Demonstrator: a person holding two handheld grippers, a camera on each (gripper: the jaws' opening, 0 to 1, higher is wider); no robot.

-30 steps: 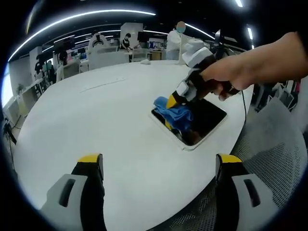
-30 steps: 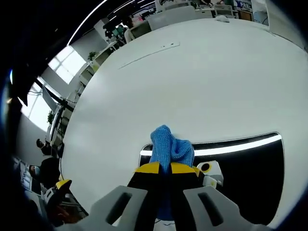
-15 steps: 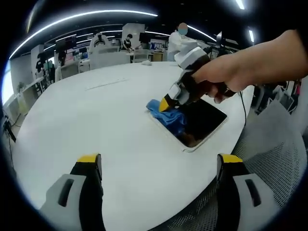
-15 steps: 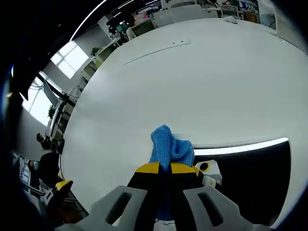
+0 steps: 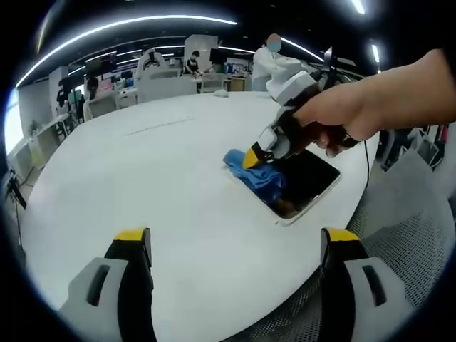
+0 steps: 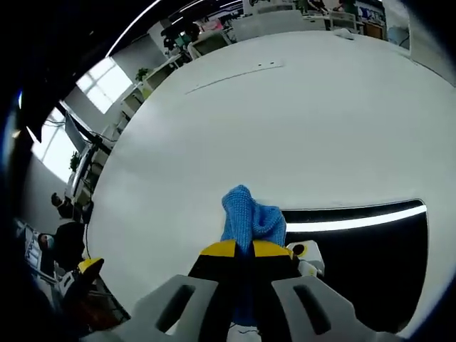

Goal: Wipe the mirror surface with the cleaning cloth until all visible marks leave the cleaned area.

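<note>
A dark rectangular mirror (image 5: 303, 182) with a white frame lies flat near the right edge of the round white table (image 5: 142, 178). A blue cleaning cloth (image 5: 254, 172) rests on the mirror's left end. In the left gripper view a hand holds my right gripper (image 5: 255, 158), shut on the cloth and pressing it down. In the right gripper view the cloth (image 6: 249, 217) bulges out past my right gripper (image 6: 245, 249), over the mirror (image 6: 370, 249) and its left edge. My left gripper (image 5: 235, 246) hangs open over the table's near side, with nothing between its jaws.
A grey mesh chair (image 5: 406, 206) stands right of the table, beside the mirror. Desks, chairs and people (image 5: 192, 64) fill the office beyond the far edge. A faint seam line (image 6: 235, 75) crosses the tabletop.
The right gripper slid the cloth back towards the mirror's left end half a second ago and has now come slightly back over the glass. The left gripper stays open and still.
</note>
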